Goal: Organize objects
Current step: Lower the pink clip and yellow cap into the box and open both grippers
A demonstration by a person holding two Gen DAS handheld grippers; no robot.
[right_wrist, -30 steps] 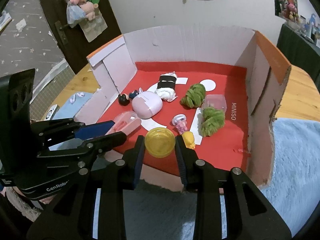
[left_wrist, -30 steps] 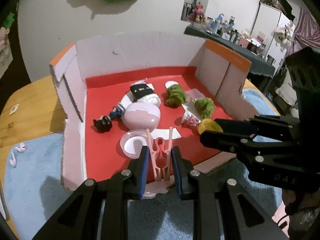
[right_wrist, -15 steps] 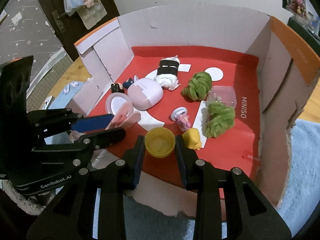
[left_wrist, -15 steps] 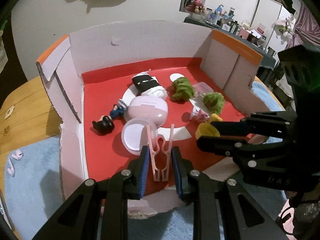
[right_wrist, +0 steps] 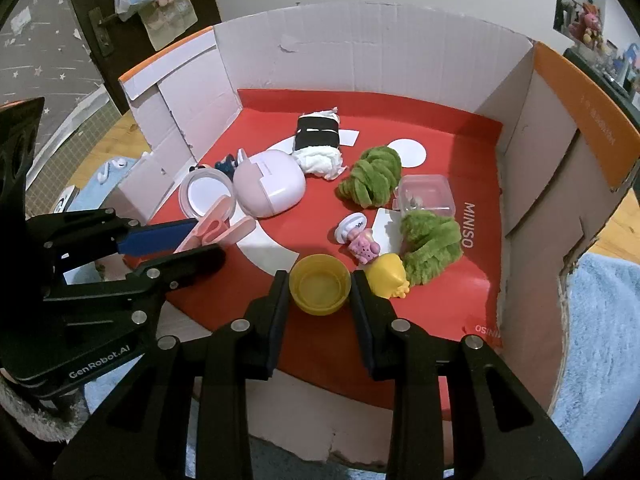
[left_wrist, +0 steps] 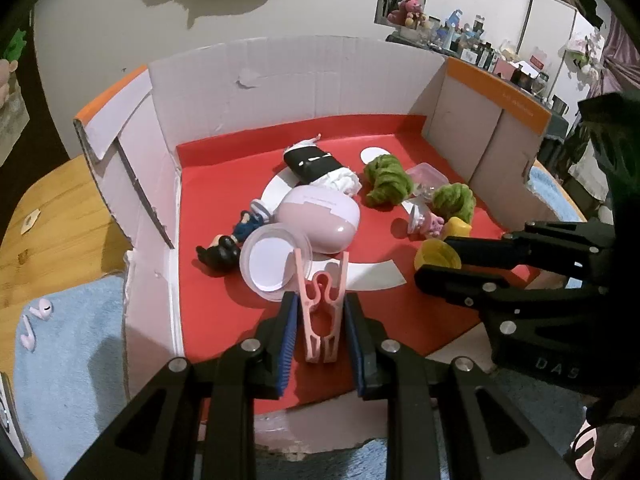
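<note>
The left gripper (left_wrist: 320, 320) has its fingers pressed on a pink clothespin (left_wrist: 321, 308), which stands between the pads with its two prongs pointing forward over the red floor of the cardboard box (left_wrist: 320, 76). Just ahead of those fingertips lies a clear round lid (left_wrist: 276, 266), and behind it a lilac earbud case (left_wrist: 320, 224).

The right gripper (right_wrist: 320, 292) is closed on a small yellow cap (right_wrist: 320, 289), open side up. Directly beside its right finger sits a yellow toy figure (right_wrist: 388, 276), with a green fuzzy bundle (right_wrist: 430, 248) past that.

The risk, I think, is at release: the cap may drop on the yellow figure or roll (it is round), and the clothespin prongs may catch the lid and push it aside.
</note>
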